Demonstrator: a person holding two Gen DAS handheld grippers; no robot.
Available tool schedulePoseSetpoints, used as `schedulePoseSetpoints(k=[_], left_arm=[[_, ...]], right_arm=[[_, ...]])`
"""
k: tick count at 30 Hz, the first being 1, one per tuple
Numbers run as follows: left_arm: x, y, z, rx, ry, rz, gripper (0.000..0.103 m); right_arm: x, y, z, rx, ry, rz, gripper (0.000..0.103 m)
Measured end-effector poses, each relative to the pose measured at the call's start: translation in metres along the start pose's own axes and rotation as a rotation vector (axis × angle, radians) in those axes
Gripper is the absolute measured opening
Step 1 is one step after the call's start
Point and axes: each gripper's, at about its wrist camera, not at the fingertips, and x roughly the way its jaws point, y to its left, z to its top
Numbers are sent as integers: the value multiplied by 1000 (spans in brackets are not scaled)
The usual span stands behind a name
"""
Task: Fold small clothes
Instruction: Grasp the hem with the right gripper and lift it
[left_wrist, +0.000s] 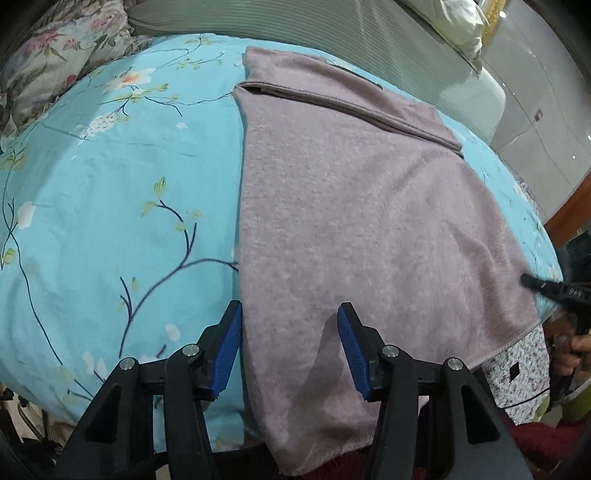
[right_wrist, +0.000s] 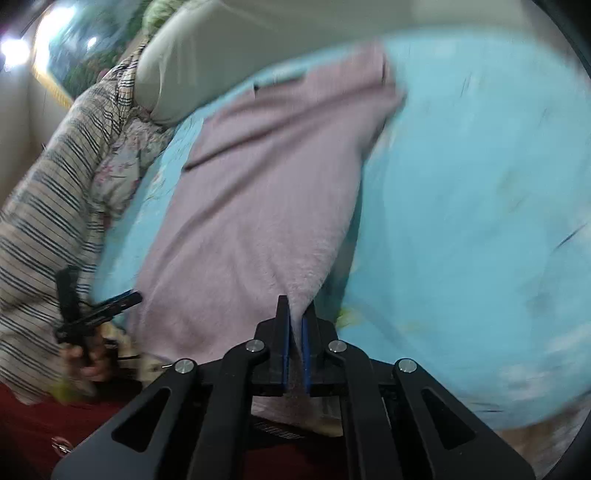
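A mauve fleece garment (left_wrist: 362, 206) lies spread on the blue floral bedsheet (left_wrist: 110, 206), with one edge folded over at the far end. My left gripper (left_wrist: 290, 332) is open, its blue pads (left_wrist: 231, 350) straddling the garment's near left edge. In the right wrist view my right gripper (right_wrist: 295, 325) is shut on the near corner of the same garment (right_wrist: 258, 206), which is drawn up into the jaws. The other gripper shows in each view: the right one at the left wrist view's right edge (left_wrist: 546, 291), the left one low left in the right wrist view (right_wrist: 107, 306).
Floral pillows (left_wrist: 55, 59) lie at the far left of the bed. A grey headboard (left_wrist: 332, 26) runs behind. A small floral cloth (left_wrist: 517, 373) hangs at the near right edge. The person's striped sleeve (right_wrist: 48, 206) fills the left of the right wrist view.
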Motion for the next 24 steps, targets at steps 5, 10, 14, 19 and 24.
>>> schedulePoseSetpoints(k=[5, 10, 14, 19, 24], left_arm=[[0, -1, -6, 14, 9, 1, 53], [-2, -3, -14, 43, 22, -16, 54], [-5, 1, -21, 41, 25, -49, 54], [-7, 6, -23, 18, 30, -101, 53], [-5, 10, -21, 2, 36, -131, 53]], right_arm=[[-21, 37, 0, -180, 20, -19, 11], [-5, 13, -12, -92, 33, 9, 57], [-6, -35, -2, 110, -50, 105, 57], [17, -80, 23, 294, -82, 270, 57], [63, -105, 91, 358, -64, 286, 59]])
